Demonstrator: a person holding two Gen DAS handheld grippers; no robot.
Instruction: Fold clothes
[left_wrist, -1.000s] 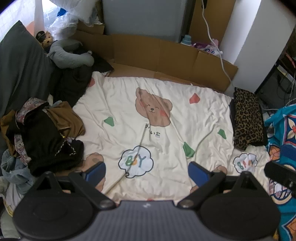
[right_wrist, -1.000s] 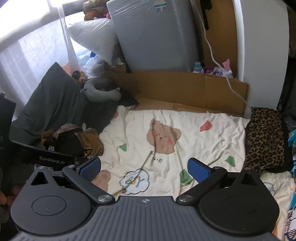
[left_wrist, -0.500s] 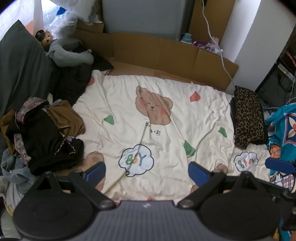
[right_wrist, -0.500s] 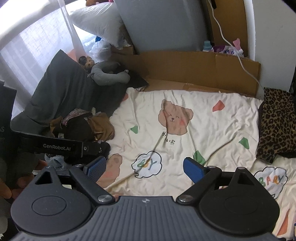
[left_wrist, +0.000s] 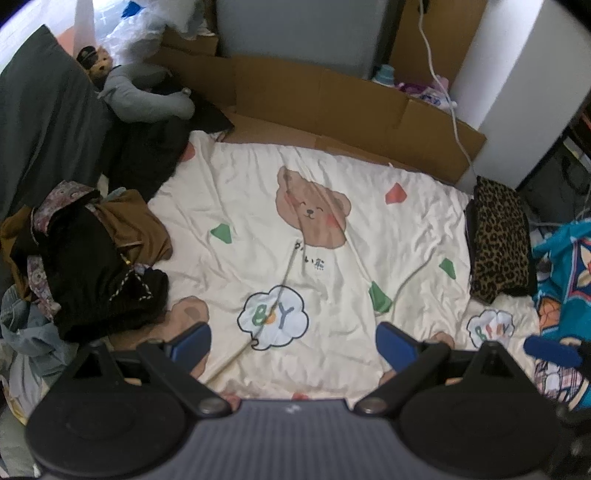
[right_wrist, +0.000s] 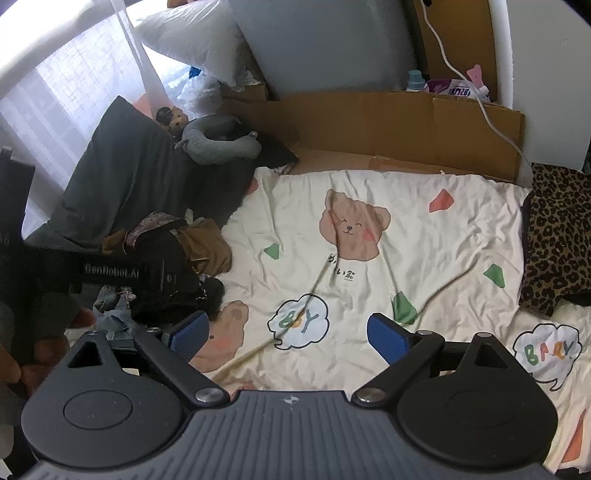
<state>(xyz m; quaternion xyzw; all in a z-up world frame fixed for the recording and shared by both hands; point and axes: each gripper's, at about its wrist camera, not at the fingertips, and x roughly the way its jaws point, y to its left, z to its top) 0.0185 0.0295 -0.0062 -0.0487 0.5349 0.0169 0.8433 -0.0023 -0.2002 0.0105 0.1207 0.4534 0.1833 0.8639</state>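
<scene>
Looking down, we see a cream bear-print sheet (left_wrist: 258, 206) between cardboard (left_wrist: 354, 99) and a clothes pile (left_wrist: 92, 258) at its left edge. Our left gripper (left_wrist: 291, 341) gapes empty; our right gripper (right_wrist: 286, 332) is opening, empty.

You have open room across the middle of the cream bear-print sheet (left_wrist: 258, 206). A heap of unfolded clothes (left_wrist: 92, 258) crowds its left edge; a folded leopard-print garment (left_wrist: 498, 240) blocks the right.
</scene>
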